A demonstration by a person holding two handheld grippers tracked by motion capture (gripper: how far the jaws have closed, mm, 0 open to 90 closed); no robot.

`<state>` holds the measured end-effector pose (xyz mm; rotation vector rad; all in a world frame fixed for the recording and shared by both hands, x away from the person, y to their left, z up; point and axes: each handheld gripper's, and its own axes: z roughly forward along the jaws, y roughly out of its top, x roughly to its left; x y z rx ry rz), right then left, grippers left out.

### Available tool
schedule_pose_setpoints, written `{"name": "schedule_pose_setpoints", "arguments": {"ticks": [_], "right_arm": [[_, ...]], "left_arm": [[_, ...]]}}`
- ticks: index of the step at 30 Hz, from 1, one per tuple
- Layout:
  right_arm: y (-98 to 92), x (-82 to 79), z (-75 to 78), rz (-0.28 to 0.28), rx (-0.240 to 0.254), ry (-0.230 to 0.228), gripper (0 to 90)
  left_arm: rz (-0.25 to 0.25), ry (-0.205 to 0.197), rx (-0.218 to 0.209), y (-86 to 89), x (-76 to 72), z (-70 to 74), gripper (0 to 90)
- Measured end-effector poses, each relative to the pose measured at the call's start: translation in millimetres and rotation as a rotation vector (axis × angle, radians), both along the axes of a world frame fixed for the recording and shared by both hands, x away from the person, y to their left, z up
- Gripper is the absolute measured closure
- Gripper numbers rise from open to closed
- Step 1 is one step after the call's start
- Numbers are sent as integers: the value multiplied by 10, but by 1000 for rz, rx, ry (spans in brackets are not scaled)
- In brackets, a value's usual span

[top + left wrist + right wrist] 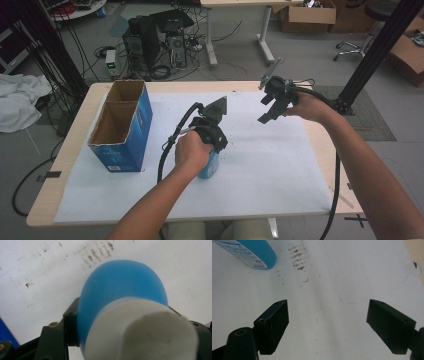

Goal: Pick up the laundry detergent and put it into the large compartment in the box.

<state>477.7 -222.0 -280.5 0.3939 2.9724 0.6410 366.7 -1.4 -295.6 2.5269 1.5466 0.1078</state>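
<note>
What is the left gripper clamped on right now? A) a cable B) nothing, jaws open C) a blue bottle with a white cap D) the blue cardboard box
C: in the left gripper view the jaws sit against both sides of the blue bottle, white cap toward the camera; the high view shows the left gripper over it on the white sheet, apart from the blue box.

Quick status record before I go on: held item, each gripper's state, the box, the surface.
held item: blue bottle with a white cap end, clamped near that end
left gripper: jaws shut on the bottle, at mid-table
right gripper: jaws open, nothing between them, held above the sheet
box: blue cardboard box, open top, two compartments, at the table's left
surface: white paper sheet with brown smudges, over a wooden table
</note>
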Motion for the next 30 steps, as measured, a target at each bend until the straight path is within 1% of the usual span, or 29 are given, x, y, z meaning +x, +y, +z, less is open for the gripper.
{"name": "schedule_pose_setpoints", "arguments": {"ticks": [2, 4, 6, 7, 8, 11, 12, 13, 14, 16, 17, 18, 19, 20, 21, 22, 23, 25, 26, 27, 28, 29, 30], "right_arm": [[1, -2, 2, 0, 0, 0, 179], [1, -3, 2, 0, 0, 0, 179], [0, -2, 0, 0, -2, 0, 179], [2, -3, -2, 0, -5, 1, 179], [2, -3, -2, 0, -5, 1, 179], [9, -9, 0, -2, -6, 3, 179], [11, -13, 2, -1, -6, 2, 180], [11, -13, 2, -1, -6, 2, 180], [10, -15, 3, 0, -6, 3, 180], [6, -15, 2, -2, -9, 4, 180], [3, -13, 1, -5, -11, 5, 180], [0, -13, -1, -8, -14, 7, 180], [1, -12, -2, -6, -13, 5, 180], [1, -12, -2, -6, -13, 5, 180], [6, -12, -2, -7, -14, 6, 180], [6, -12, -2, -7, -14, 6, 180], [18, -15, 4, -6, -12, 4, 181], [31, -19, 5, -3, -11, 5, 181], [31, -19, 5, -3, -11, 5, 181], [36, -18, 3, -1, -13, 5, 181], [36, -18, 3, -1, -13, 5, 181], [38, -20, 5, 3, -13, 3, 181], [38, -20, 5, 3, -13, 3, 181]], "left_arm": [[-4, 7, 0, 14, 6, 10, 376], [-5, 2, 1, 23, 8, 26, 376], [-6, -11, -1, 45, 11, 77, 376], [-7, -19, 1, 74, 13, 150, 376], [-7, -19, 1, 74, 13, 150, 377], [-11, -21, 3, 147, 23, 300, 377], [-25, -17, 5, 188, 27, 397, 377], [-25, -17, 5, 188, 27, 397, 377], [-27, -14, 3, 222, 34, 459, 377], [-20, -9, -5, 292, 53, 591, 378], [-20, -13, -5, 323, 58, 657, 378], [-18, -24, 1, 386, 68, 785, 378], [-15, -27, 4, 415, 70, 849, 378], [-15, -27, 4, 415, 70, 849, 378], [-3, -40, 2, 480, 69, 969, 378], [-3, -40, 2, 480, 69, 969, 378], [-2, -41, 1, 517, 72, 1027, 378], [24, -53, -16, 597, 77, 1148, 378], [31, -57, -23, 622, 79, 1187, 378], [45, -66, -32, 682, 78, 1295, 378], [45, -66, -32, 682, 78, 1295, 378], [56, -69, -42, 741, 77, 1404, 378], [56, -69, -42, 741, 77, 1404, 378]]}}
